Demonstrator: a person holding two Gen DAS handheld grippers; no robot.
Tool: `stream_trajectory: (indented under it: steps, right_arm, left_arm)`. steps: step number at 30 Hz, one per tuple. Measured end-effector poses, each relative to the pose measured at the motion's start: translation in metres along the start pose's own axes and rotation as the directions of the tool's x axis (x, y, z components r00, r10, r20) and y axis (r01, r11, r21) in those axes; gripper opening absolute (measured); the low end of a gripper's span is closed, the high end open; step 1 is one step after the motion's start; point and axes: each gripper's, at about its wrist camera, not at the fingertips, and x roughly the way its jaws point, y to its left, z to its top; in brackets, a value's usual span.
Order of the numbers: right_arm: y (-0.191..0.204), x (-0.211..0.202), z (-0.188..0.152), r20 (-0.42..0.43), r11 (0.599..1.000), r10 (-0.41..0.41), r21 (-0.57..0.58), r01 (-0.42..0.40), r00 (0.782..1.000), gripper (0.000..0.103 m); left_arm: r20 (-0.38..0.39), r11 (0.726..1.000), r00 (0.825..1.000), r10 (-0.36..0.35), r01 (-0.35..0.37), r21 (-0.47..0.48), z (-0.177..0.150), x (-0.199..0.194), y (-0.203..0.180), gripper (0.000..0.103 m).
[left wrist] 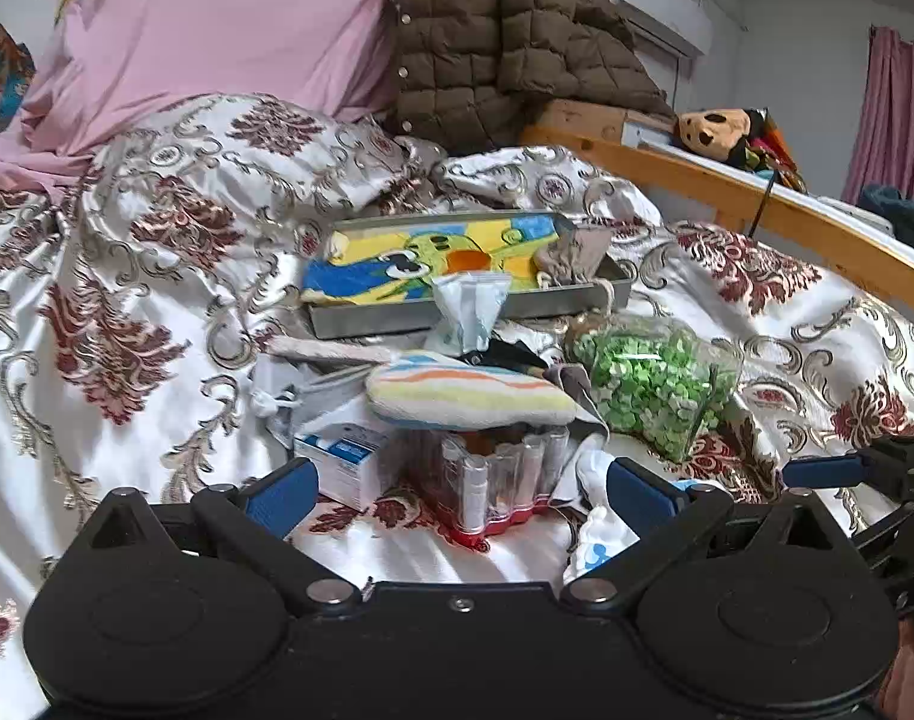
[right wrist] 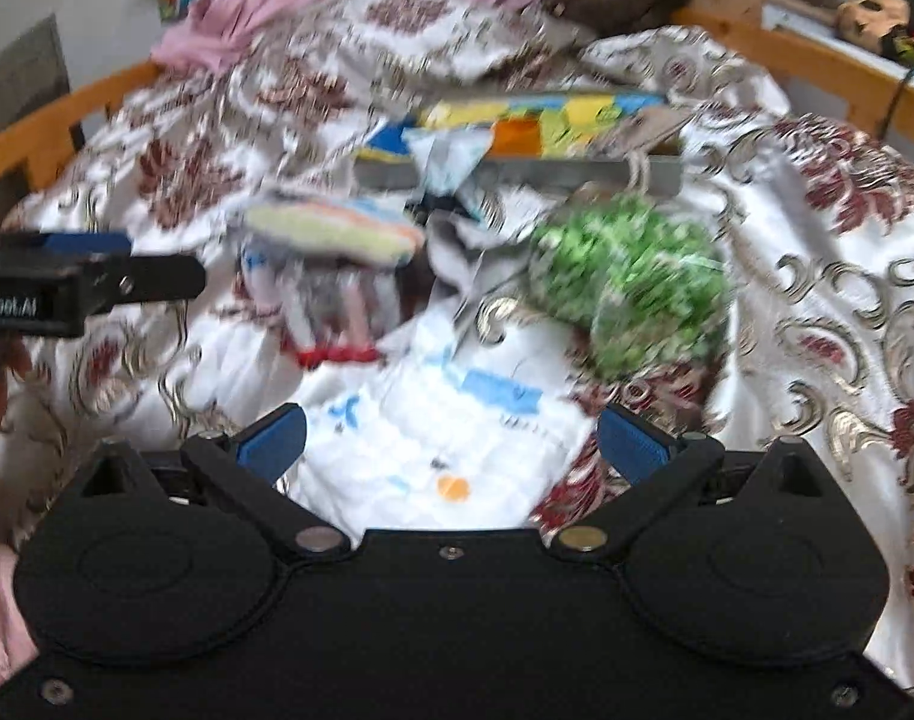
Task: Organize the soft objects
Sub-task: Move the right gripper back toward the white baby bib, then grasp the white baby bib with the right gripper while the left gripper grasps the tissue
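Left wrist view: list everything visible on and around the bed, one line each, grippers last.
Bedspread: one, white with maroon pattern, covering bed.
Metal tray: one, grey, on bedspread.
Cartoon towel: one, yellow-blue, in tray.
Striped cloth: one, pastel, atop clear container.
Clear container: one, red base, nearest.
Green bag: one, right of pile.
Small box: one, white-blue, left.
Puffer jacket: one, brown, behind.
Left gripper: open.
Right gripper: open, over white packet.

Striped pastel towel [left wrist: 469, 390] folded, lying atop clear red-based pack on the bed, bright cartoon towel [left wrist: 433, 258] flat in grey metal tray [left wrist: 469, 306] behind it, grey cloth [left wrist: 571, 255] crumpled at tray's right end
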Motion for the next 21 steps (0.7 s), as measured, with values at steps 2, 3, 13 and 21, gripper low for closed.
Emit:
stream_trajectory:
  steps: [2, 3, 13, 21]
  right_arm:
    - [0.004, 0.004, 0.000, -0.031, 1.000, 0.001, -0.006, -0.001, 1.000, 0.102]
    - [0.005, 0.007, -0.001, -0.044, 1.000, -0.001, -0.006, 0.001, 0.999, 0.102]
    - [0.004, 0.039, 0.002, -0.111, 0.999, -0.041, 0.019, 0.044, 0.993, 0.102]
    - [0.002, 0.058, 0.003, -0.141, 0.997, -0.071, 0.007, 0.073, 0.987, 0.081]
  left_arm:
    - [-0.009, 1.000, 1.000, -0.002, 0.002, 0.016, -0.001, 0.006, -0.002, 0.102]
    - [-0.011, 1.000, 1.000, -0.001, 0.002, 0.025, -0.002, 0.009, -0.003, 0.102]
    - [0.051, 0.999, 0.999, 0.007, -0.009, 0.042, 0.009, 0.032, -0.008, 0.102]
    - [0.105, 0.984, 0.991, -0.089, 0.071, 0.162, 0.030, 0.053, -0.034, 0.102]
